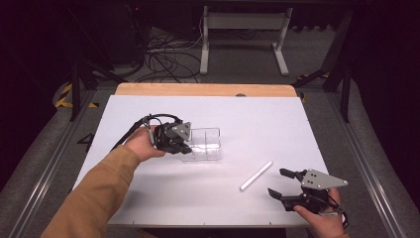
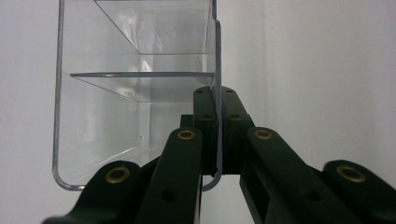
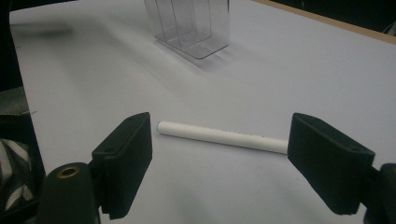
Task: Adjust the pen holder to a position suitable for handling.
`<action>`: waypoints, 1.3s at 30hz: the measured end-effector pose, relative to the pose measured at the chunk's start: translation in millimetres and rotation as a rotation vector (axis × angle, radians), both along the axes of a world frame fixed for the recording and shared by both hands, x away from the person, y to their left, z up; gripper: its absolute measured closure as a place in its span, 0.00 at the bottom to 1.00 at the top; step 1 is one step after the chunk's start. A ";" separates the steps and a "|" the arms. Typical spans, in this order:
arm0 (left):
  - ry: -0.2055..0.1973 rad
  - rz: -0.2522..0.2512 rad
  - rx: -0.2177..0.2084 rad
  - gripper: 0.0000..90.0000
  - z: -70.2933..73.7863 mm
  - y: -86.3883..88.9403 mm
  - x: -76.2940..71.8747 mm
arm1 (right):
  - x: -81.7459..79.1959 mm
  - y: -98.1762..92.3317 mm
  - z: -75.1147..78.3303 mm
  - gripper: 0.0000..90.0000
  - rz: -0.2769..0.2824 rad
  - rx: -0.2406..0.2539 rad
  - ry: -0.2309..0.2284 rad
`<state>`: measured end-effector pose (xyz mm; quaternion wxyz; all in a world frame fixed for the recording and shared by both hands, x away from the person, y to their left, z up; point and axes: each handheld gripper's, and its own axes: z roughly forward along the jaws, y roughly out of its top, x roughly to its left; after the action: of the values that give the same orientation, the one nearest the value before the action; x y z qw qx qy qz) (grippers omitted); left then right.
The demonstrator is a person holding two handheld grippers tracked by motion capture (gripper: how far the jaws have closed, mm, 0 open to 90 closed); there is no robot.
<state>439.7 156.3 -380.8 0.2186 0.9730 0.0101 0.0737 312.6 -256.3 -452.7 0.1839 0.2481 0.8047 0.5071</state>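
A clear plastic box (image 1: 204,144) with inner dividers sits left of the middle of the white table (image 1: 257,119). My left gripper (image 1: 184,147) is at the box's left end. In the left gripper view the jaws of the left gripper (image 2: 217,105) are shut on the thin side wall of the clear box (image 2: 135,70). A white stick (image 1: 256,175) lies slanted on the table to the right of the box. My right gripper (image 1: 280,182) rests near the front right edge, open. The stick (image 3: 222,136) lies just beyond the right gripper (image 3: 223,156), crosswise to its jaws and untouched.
A wooden strip (image 1: 203,89) runs along the table's far edge. Beyond it on the floor are loose cables (image 1: 168,59) and a white stand's legs (image 1: 242,39). Metal rails flank the table on both sides.
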 end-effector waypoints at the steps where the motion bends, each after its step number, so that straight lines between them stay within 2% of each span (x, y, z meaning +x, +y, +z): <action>1: 0.005 -0.005 0.001 0.98 -1.1 -1.3 0.3 | -0.1 0.0 0.0 0.26 0.000 0.001 0.000; 7: 0.013 -0.033 0.011 0.98 -5.1 -7.1 2.1 | -0.3 -0.3 0.0 0.26 -0.002 0.003 0.003; 14: 0.009 -0.044 -0.015 0.97 -6.7 -7.0 5.7 | -0.3 -0.8 -0.7 0.25 -0.006 0.001 0.006; 19: -0.003 -0.042 -0.019 0.94 -6.2 -6.4 6.6 | -0.8 -0.9 -0.8 0.25 -0.006 0.003 0.007; 22: -0.020 -0.016 -0.031 0.89 -3.8 -5.0 5.4 | -0.8 -0.9 -1.1 0.25 -0.006 0.002 0.009; 23: -0.035 -0.003 -0.047 0.82 -2.2 -3.6 5.0 | -0.7 -0.8 -1.2 0.25 -0.006 0.001 0.009; 24: -0.033 0.010 -0.064 0.77 0.1 -1.8 4.4 | -0.7 -0.6 -1.2 0.25 -0.005 0.002 0.010; 29: -0.043 0.047 -0.159 0.73 13.9 9.7 -4.7 | -0.9 -0.2 -1.2 0.25 -0.002 0.000 0.009; 32: -0.056 0.058 -0.246 0.74 19.5 18.6 -16.9 | -1.1 -0.3 -0.8 0.25 -0.003 0.000 0.006; 36: -0.044 0.080 -0.357 0.81 16.3 30.0 -36.2 | -1.8 0.2 0.0 0.25 -0.003 0.004 0.003; 39: -0.057 0.113 -0.441 0.75 12.1 35.3 -52.7 | -1.5 0.6 -0.3 0.25 -0.005 0.000 0.000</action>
<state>386.9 191.6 -368.8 0.4216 0.8971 0.0744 0.1092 311.1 -255.8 -453.0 0.1854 0.2502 0.8039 0.5067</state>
